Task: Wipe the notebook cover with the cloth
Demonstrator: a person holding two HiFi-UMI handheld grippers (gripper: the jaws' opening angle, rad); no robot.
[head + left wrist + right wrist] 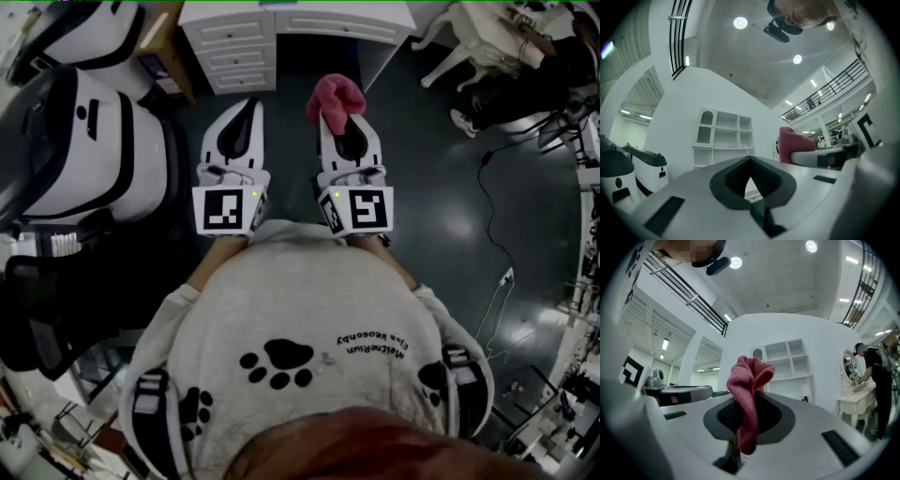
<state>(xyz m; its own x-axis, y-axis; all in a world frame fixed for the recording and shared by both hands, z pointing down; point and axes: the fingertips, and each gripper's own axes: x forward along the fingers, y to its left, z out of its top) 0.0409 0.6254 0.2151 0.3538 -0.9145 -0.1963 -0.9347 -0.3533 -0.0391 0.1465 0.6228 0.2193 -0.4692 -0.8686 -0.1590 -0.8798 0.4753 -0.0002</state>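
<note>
Above the dark floor (441,178), close in front of a grey sweatshirt (309,309) printed with black paw marks, the person holds 2 tools side by side, both pointing away from the body. The left tool (247,111) has its jaws brought together at the tips; in the left gripper view only a small sliver of background shows through the dark pads (733,183), and nothing sits between them. The right tool (342,127) is clamped on the pink cloth (336,96). In the right gripper view the cloth (749,394) is pinched between the jaws, with a bunched fold standing up above them and a narrower tail hanging down past the pads.

Each tool carries its marker cube nearest the body, the left cube (230,210) and the right cube (361,208) sitting just apart from each other. From the left gripper view the cloth (790,143) shows as a red lump at the right, beside the right tool's grey body.

Beyond the tool tips stands a white drawer cabinet (234,42). Large white and black machine housings (84,141) fill the left side. At the right a black cable (489,202) trails across the floor. A white shelving unit (724,136) stands against the far wall.
</note>
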